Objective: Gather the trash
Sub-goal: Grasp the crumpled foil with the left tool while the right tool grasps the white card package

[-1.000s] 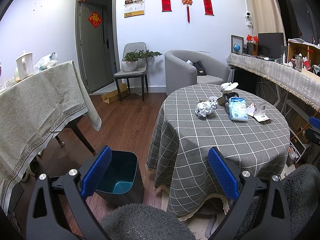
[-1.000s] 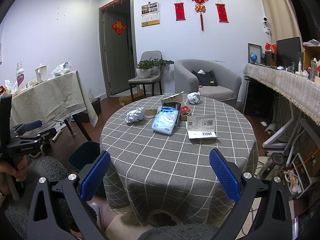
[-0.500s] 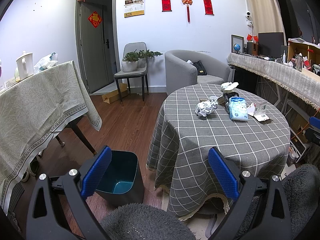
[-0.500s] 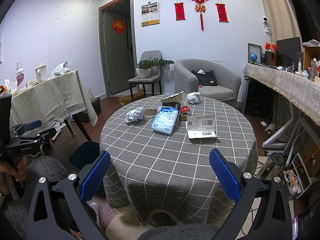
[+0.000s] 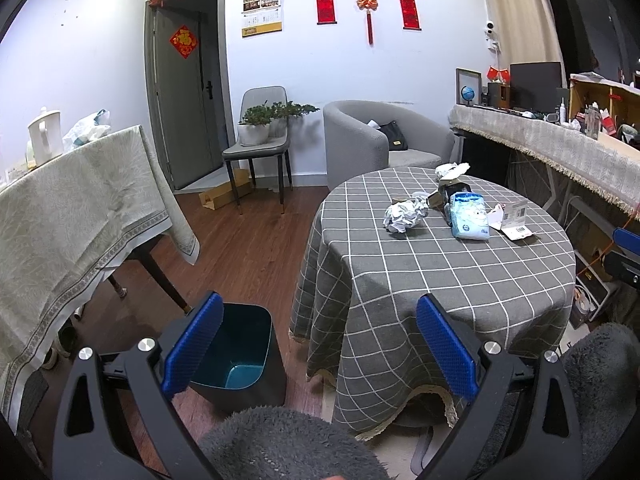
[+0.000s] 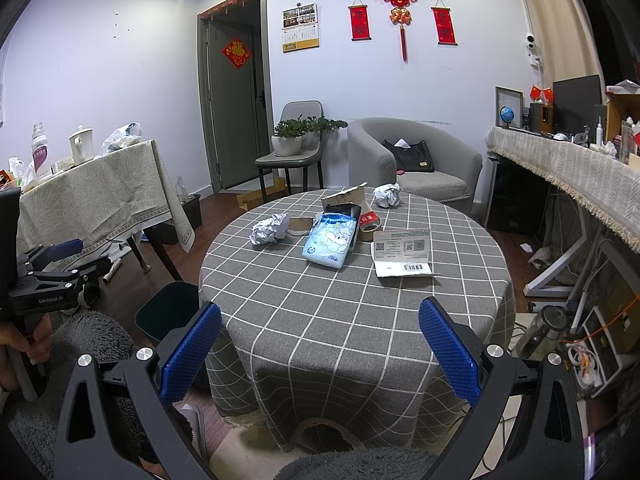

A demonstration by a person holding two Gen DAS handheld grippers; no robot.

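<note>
Nothing is collected yet. The right gripper [image 6: 320,354] and left gripper [image 5: 318,354] both hang low in frame, fingers spread and empty, short of the round surface [image 6: 360,320]. The trash sits mid-frame toward its far side: crumpled paper ball [image 6: 269,230], blue tissue pack [image 6: 330,240], folded paper [image 6: 402,252]. The bin [image 5: 234,360] stands open on the floor, lower left. Best to reach the nearest ball first, straddling it squarely before closing.

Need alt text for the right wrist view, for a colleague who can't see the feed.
The open, empty right gripper faces a round table in a grey checked cloth, strewn with trash: two crumpled paper balls, a blue tissue pack, a barcoded card and torn cardboard boxes. A dark bin stands on the floor at left, beside the left gripper.
</note>
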